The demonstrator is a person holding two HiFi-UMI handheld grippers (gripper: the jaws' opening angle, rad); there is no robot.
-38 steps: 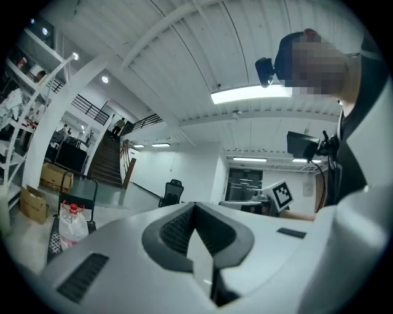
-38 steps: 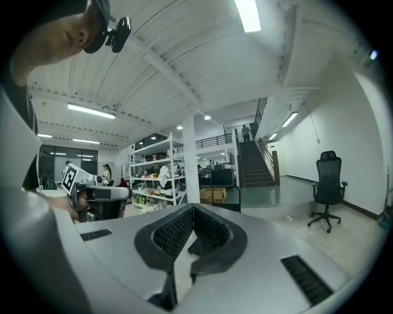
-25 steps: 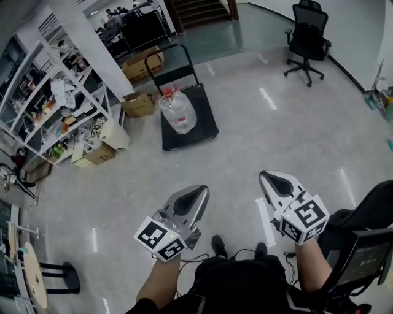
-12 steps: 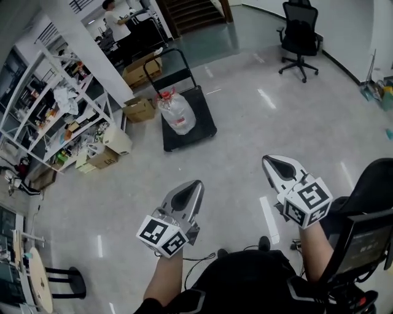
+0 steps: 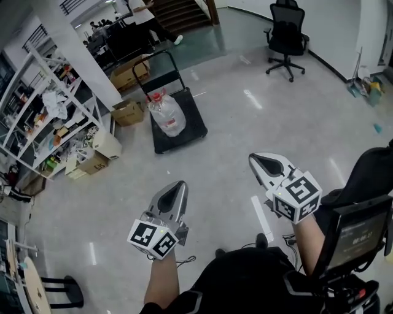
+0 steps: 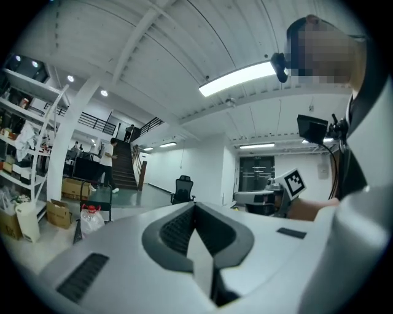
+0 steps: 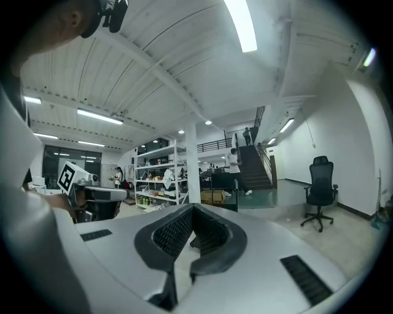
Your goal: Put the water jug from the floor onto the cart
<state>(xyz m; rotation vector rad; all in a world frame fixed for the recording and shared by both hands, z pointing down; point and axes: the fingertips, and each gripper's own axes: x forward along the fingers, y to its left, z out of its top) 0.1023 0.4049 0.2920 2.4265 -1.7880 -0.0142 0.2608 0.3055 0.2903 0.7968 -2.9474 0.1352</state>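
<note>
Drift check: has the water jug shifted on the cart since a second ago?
No. The water jug keeps its spot on the cart, at the corner nearest the cardboard box.

A black chair (image 5: 286, 38) is seen alone on the grey floor (image 5: 245, 122); cluttered shelves (image 5: 43, 116) are ranged along the left; a box (image 5: 128, 112) is set near them; stairs (image 5: 181, 15) are seen beyond.

A lab-like open workspace: cluttered shelving (image 5: 46, 107), office chair (image 5: 287, 35), staircase (image 5: 184, 15).

Glossy grey floor (image 5: 245, 129), cluttered white shelving (image 5: 38, 92) (left side), black office chair (image 5: 287, 38).
</note>
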